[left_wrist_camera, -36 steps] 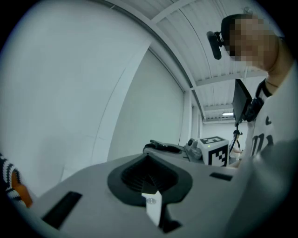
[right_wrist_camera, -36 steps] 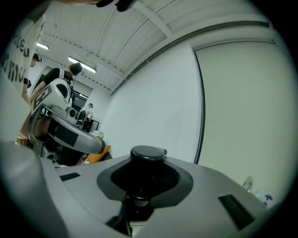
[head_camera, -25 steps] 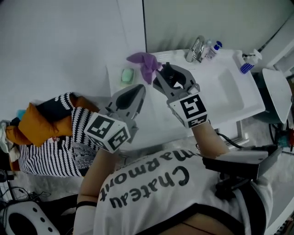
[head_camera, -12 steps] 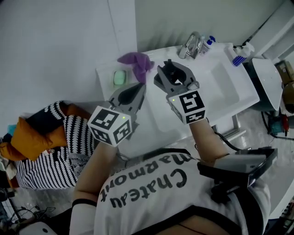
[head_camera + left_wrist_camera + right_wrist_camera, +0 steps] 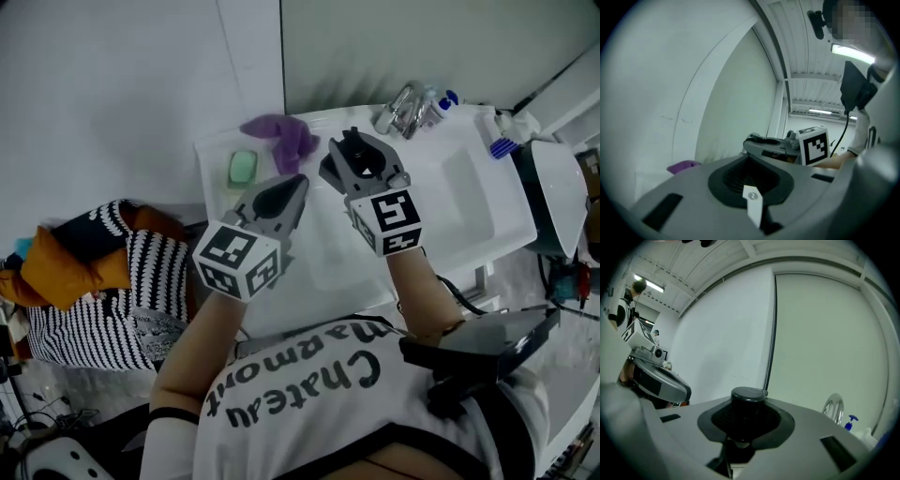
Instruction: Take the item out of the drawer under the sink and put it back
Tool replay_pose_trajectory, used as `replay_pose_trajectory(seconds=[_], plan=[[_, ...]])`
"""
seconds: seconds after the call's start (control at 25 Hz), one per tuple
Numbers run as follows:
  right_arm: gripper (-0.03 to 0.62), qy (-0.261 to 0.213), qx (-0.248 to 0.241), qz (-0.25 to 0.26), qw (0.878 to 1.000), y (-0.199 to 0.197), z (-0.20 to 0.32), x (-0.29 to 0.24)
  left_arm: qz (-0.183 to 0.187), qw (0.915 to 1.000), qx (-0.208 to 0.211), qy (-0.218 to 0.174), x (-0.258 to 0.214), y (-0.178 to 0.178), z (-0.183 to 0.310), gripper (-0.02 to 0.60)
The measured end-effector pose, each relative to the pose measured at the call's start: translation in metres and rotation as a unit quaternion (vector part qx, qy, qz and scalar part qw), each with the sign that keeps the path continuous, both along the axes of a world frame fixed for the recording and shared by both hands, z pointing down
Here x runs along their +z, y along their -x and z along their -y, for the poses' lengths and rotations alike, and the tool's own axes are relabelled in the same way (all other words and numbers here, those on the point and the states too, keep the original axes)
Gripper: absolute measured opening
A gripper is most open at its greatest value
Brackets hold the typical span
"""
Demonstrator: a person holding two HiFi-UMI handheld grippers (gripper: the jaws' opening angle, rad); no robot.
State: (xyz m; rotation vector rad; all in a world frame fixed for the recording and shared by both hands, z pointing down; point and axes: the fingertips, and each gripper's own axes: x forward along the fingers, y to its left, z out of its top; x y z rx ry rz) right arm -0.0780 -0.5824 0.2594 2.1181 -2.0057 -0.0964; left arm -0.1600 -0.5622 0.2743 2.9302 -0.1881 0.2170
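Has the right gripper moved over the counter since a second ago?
Yes. The right gripper has drifted rightward, away from the purple cloth and closer to the faucet.

Above the white bench [image 5: 323,267] the left tool [image 5: 296,184], jaws together, hangs beside the right tool [image 5: 357,148], which clasps a dark round item [image 5: 362,163], while a purple cloth [image 5: 283,134] and green soap [image 5: 242,168] lie at the bench's back left corner and a tap [image 5: 401,109] stands at its back edge.

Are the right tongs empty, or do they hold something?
Holding. The right tongs are shut on a black cylinder, which stands between them in the right gripper view.
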Motion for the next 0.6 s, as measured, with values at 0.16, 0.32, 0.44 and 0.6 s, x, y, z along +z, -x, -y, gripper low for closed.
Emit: replay_pose_trajectory(seconds=[0.16, 0.32, 0.44, 0.6], plan=[[0.092, 0.004, -0.014, 0.007, 1.000, -0.022, 0.010, 0.015, 0.014, 0.9996, -0.023, 0.011, 0.017, -0.021, 0.010, 0.009], [0.092, 0.009, -0.025, 0.028, 0.999, -0.046, 0.022, 0.035, 0.039, 0.9983, -0.038, 0.021, 0.039, -0.043, 0.016, 0.009], [0.092, 0.010, -0.034, 0.039, 0.999, -0.057, 0.033, 0.048, 0.052, 0.9971, -0.049, 0.025, 0.053, -0.059, 0.020, 0.009], [0.093, 0.013, -0.043, 0.050, 0.998, -0.071, 0.044, 0.064, 0.060, 0.9957, -0.060, 0.036, 0.067, -0.077, 0.022, 0.009]])
